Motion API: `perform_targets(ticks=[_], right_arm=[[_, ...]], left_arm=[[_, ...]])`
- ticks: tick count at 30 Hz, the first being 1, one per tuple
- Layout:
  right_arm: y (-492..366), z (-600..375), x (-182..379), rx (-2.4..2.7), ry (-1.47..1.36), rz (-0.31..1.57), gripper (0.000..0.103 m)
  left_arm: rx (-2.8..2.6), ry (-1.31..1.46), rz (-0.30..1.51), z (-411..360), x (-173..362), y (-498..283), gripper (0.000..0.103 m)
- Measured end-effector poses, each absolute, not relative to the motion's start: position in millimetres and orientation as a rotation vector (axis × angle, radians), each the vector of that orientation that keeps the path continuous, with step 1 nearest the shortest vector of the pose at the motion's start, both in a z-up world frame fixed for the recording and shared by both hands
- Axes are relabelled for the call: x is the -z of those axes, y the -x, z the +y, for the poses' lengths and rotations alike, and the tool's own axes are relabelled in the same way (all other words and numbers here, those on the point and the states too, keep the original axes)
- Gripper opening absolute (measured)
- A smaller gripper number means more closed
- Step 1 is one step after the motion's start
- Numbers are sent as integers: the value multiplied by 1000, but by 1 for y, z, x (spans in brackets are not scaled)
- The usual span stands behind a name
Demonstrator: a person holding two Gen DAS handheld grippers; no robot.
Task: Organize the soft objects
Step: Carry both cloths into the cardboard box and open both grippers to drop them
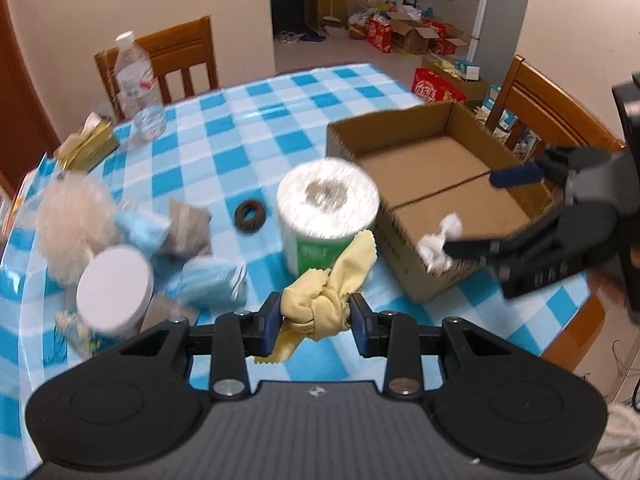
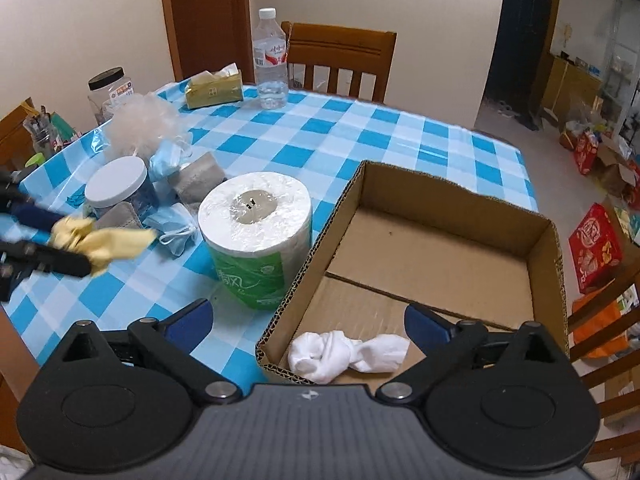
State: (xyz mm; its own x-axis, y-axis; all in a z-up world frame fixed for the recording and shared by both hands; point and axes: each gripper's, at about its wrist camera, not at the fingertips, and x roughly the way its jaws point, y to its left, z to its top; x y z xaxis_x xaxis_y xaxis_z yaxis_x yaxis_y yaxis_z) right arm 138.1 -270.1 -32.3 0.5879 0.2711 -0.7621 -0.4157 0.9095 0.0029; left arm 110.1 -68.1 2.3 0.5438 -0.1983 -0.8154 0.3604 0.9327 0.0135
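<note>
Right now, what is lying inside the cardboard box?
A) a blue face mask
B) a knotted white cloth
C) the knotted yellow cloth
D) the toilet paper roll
B: the knotted white cloth lies alone in the near corner of the cardboard box, below the open right gripper.

Wrist views – close, downward, shared table [image 1: 256,120]

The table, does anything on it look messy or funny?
Mostly the left side: face masks and grey pouches lie jumbled around the white-lidded jar by a fluffy puff. Only the white cloth is in the cardboard box.
</note>
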Motion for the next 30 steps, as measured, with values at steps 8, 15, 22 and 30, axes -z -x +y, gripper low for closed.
perform_targets(ticks=[8, 15, 22, 30], right_arm=[[-128, -288, 31, -380, 142, 850, 103], [-117, -303, 35, -338, 144, 851, 103], [-115, -317, 35, -290, 111, 845, 103], [-119, -322, 39, -272, 105, 863, 103]], left_arm=[[457, -214, 890, -117, -20, -154, 35], [573, -241, 860, -183, -13, -198, 35], [596, -251, 900, -215, 16, -223, 68], [558, -246, 853, -206, 20, -214, 92]])
